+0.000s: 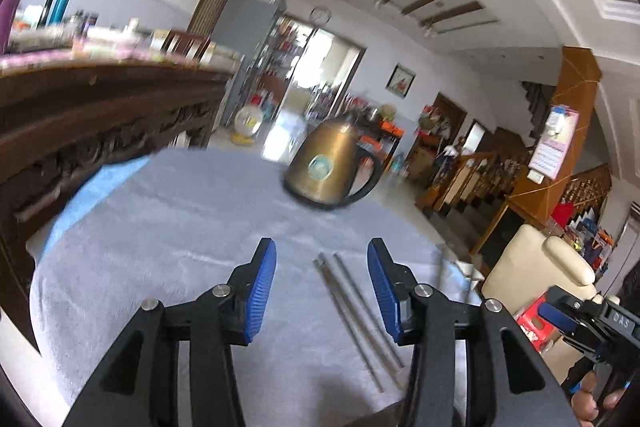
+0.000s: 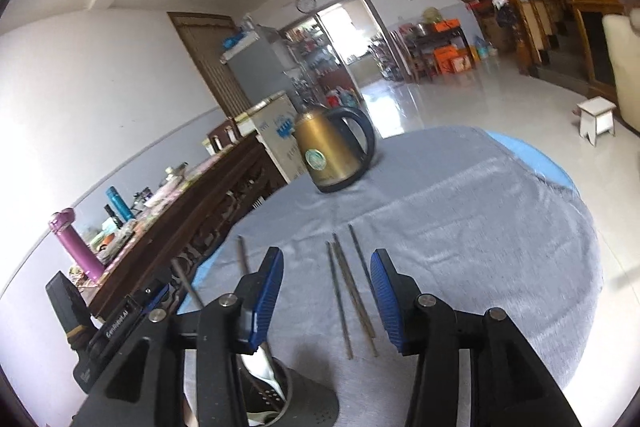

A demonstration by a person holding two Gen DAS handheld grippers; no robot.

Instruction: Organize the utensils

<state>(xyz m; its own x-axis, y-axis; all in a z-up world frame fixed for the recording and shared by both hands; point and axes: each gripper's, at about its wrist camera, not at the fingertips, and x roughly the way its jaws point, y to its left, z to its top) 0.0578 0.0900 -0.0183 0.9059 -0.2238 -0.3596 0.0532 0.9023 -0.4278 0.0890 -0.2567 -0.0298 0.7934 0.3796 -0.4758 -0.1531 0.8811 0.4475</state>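
Two grippers: both are standing with jaws apart and nothing between the pads
Left gripper (image 1: 322,285): it is filling the lower centre of the left wrist view, with two metal chopsticks (image 1: 356,315) lying on the cloth just inside its right-hand pad
Right gripper (image 2: 327,293): it is sitting at the lower centre of the right wrist view, over a small bundle of chopsticks (image 2: 348,291) lying loose between the pads, untouched
Holder: a dark perforated utensil holder (image 2: 276,399) is standing at the bottom edge, left of centre, with a white spoon and a thin stick poking out of it
Table: the grey cloth (image 1: 180,227) is covering the round table, bunching slightly
Kettle (image 1: 330,165): it is standing upright at mid-frame, well apart from both tools
Risk: thin round sticks are likely to roll or scissor apart if pinched off-centre, so one could be dropping back
Risk two: the two tools are working close together and could be colliding
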